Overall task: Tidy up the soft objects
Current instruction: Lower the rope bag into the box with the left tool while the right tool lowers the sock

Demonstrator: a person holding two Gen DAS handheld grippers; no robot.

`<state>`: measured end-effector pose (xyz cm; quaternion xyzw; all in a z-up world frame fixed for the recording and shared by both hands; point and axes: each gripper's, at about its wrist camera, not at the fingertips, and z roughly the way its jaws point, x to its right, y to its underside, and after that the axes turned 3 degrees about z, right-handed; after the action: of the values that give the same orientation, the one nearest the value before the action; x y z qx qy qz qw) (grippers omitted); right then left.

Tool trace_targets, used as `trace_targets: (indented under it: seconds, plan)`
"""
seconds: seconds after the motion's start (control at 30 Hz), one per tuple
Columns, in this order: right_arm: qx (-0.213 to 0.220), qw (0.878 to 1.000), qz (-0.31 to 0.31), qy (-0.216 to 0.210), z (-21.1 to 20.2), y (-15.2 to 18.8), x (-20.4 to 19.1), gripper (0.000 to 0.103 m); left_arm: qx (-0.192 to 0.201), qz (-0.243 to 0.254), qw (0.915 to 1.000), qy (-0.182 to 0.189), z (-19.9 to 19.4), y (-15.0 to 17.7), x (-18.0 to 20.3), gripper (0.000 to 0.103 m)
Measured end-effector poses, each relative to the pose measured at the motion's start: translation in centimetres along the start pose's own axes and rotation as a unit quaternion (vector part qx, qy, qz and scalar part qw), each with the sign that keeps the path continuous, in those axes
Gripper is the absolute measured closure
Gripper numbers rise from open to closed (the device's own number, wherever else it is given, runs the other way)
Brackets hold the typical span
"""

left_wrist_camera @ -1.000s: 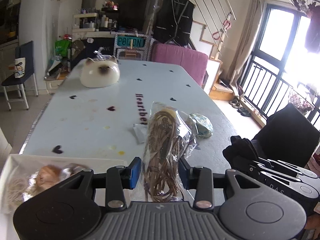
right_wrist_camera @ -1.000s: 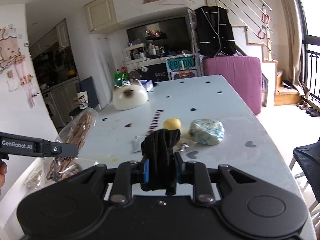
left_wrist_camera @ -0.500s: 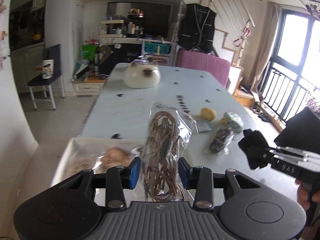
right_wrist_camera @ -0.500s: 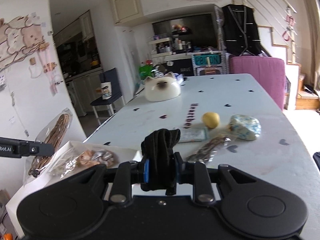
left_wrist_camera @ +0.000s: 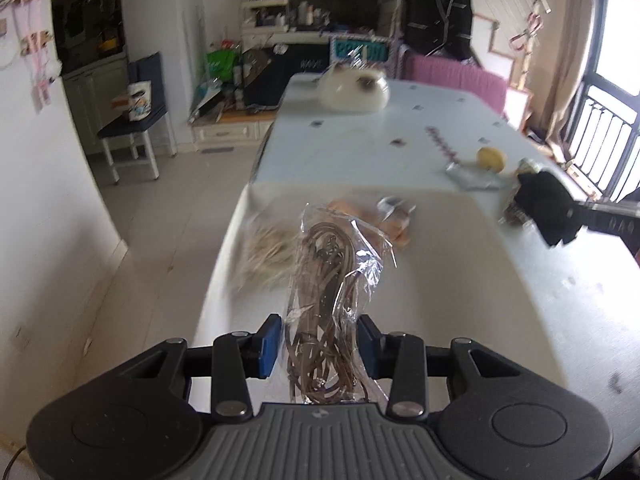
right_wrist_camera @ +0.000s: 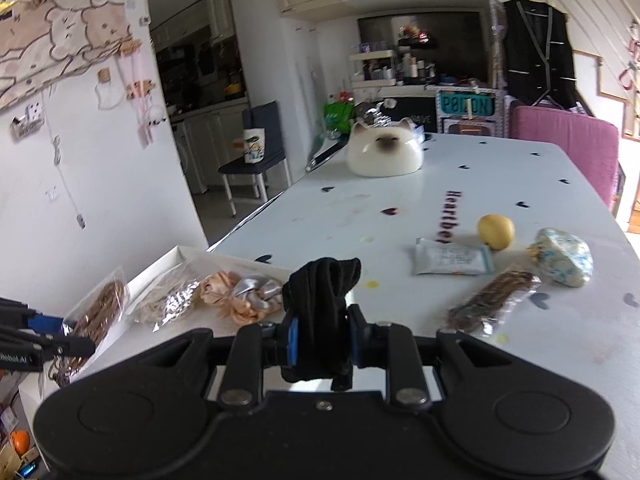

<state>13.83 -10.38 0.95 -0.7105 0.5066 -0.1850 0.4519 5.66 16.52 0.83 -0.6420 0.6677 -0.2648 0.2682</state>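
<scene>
Both hands have swung over from mid-table toward the white tray (right_wrist_camera: 176, 254). Left gripper (left_wrist_camera: 318, 344) clamps a bagged brown cord (left_wrist_camera: 332, 280) above it, right gripper (right_wrist_camera: 320, 340) pinches a black cloth (right_wrist_camera: 320, 304) just beside, probably both for dropping in.

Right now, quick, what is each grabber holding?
Left gripper: closed on a clear bag of brown cords.
Right gripper: closed on a black cloth.
</scene>
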Motion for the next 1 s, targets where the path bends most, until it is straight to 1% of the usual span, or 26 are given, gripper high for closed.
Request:
trace_targets:
  seconds: [0.1,0.17,0.3,0.4,0.5,0.53,0.57,0.6,0.63,0.67,0.7,0.77,0.83,0.87,0.9,0.93,0.97,1.0]
  plan:
    - [-0.016,1.000,-0.017,-0.015,1.4,-0.2,-1.1,0.078,-0.018,-0.004,0.9997,-0.013,0.7,1.1,-0.9,0.061]
    - [-0.030,0.999,-0.026,-0.026,2.4,-0.3,-1.7,0.078,-0.029,-0.001,0.9995,-0.013,1.1,1.7,-1.1,0.061]
    - [-0.053,0.997,-0.054,-0.024,4.4,-0.3,-2.8,0.078,-0.047,0.010,0.9987,-0.019,1.7,2.6,-1.6,0.061]
    - [-0.070,0.994,-0.078,-0.022,6.0,-0.2,-3.5,0.078,-0.051,0.018,0.9978,-0.038,2.0,3.1,-2.1,0.061]
    - [-0.085,0.991,-0.100,-0.021,7.6,-0.1,-4.2,0.077,-0.057,0.016,0.9973,-0.043,2.2,3.3,-2.6,0.059]
    - [-0.089,0.990,-0.108,-0.018,8.1,-0.1,-4.3,0.075,-0.057,0.014,0.9975,-0.040,2.3,3.4,-2.8,0.052]
    - [-0.091,0.989,-0.115,-0.013,8.6,-0.2,-4.5,0.070,-0.058,0.013,0.9975,-0.039,2.3,3.5,-2.9,0.049]
    - [-0.089,0.988,-0.125,-0.011,8.8,-0.1,-4.6,0.060,-0.059,0.013,0.9974,-0.040,2.3,3.6,-2.9,0.045]
    - [-0.086,0.987,-0.136,-0.007,9.0,0.0,-4.8,0.053,-0.057,0.013,0.9978,-0.033,2.2,3.7,-2.9,0.040]
    - [-0.081,0.986,-0.145,-0.005,9.0,0.0,-4.9,0.039,-0.055,0.013,0.9980,-0.028,2.2,3.7,-2.9,0.039]
    - [-0.075,0.986,-0.150,-0.005,8.8,0.0,-5.0,0.034,-0.051,0.014,0.9983,-0.024,1.9,3.8,-2.8,0.037]
    - [-0.068,0.987,-0.146,-0.015,8.2,-0.3,-4.7,0.034,-0.040,0.019,0.9988,-0.022,1.6,3.9,-2.5,0.037]
    - [-0.067,0.990,-0.125,-0.025,7.7,-0.7,-4.2,0.038,-0.027,0.023,0.9993,-0.015,1.1,3.7,-2.3,0.038]
    - [-0.068,0.991,-0.110,-0.031,7.5,-1.0,-3.9,0.047,-0.021,0.023,0.9994,-0.012,0.9,3.6,-2.2,0.038]
    - [-0.071,0.992,-0.095,-0.037,7.3,-1.1,-3.6,0.063,-0.016,0.022,0.9996,-0.011,0.8,3.4,-2.1,0.044]
    - [-0.079,0.993,-0.080,-0.045,7.1,-1.3,-3.4,0.070,-0.009,0.022,0.9997,-0.011,0.6,3.2,-1.8,0.052]
    - [-0.089,0.992,-0.069,-0.054,7.1,-1.4,-3.4,0.081,-0.004,0.023,0.9997,-0.010,0.5,3.0,-1.6,0.054]
    - [-0.098,0.991,-0.067,-0.061,7.0,-1.3,-3.4,0.087,-0.001,0.024,0.9997,-0.007,0.4,2.8,-1.4,0.060]
